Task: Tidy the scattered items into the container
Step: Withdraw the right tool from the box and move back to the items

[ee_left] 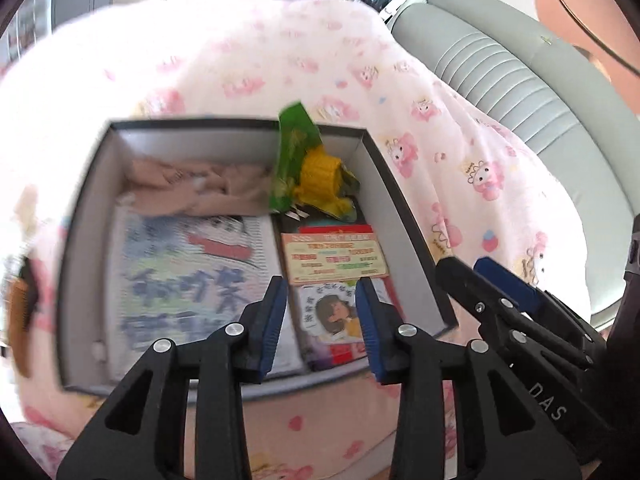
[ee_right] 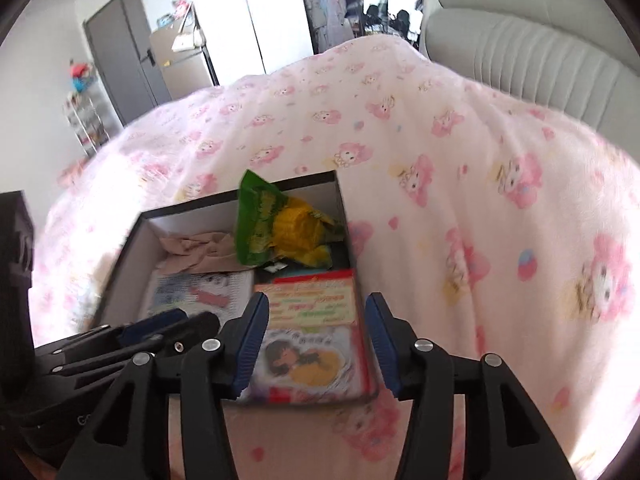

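On the pink blanket (ee_right: 460, 208) with its cartoon print stood the box (ee_left: 404, 200), dark outside and pale inside, open at the top. Inside it, along the far wall, lay a beige cloth (ee_left: 188, 192). Beside that, in the far right corner, a green packet (ee_left: 296, 152) with a yellow corn cob (ee_left: 322, 184) showing leaned against the wall, its top sticking above the rim. A blue-lettered booklet (ee_left: 192, 280) filled the near left part of the floor, and a red-edged book (ee_right: 316, 344) with a cartoon child on its cover lay along the right wall, a pale card (ee_left: 334, 256) on top of it.

The left gripper (ee_left: 322, 320) hung above the near edge of the box, jaws apart with nothing between them. The right gripper (ee_right: 316, 340) hung just beside it, over the book, jaws likewise spread and empty. Both views were blurred. A grey ribbed headboard (ee_right: 540, 64) stood behind the bed.
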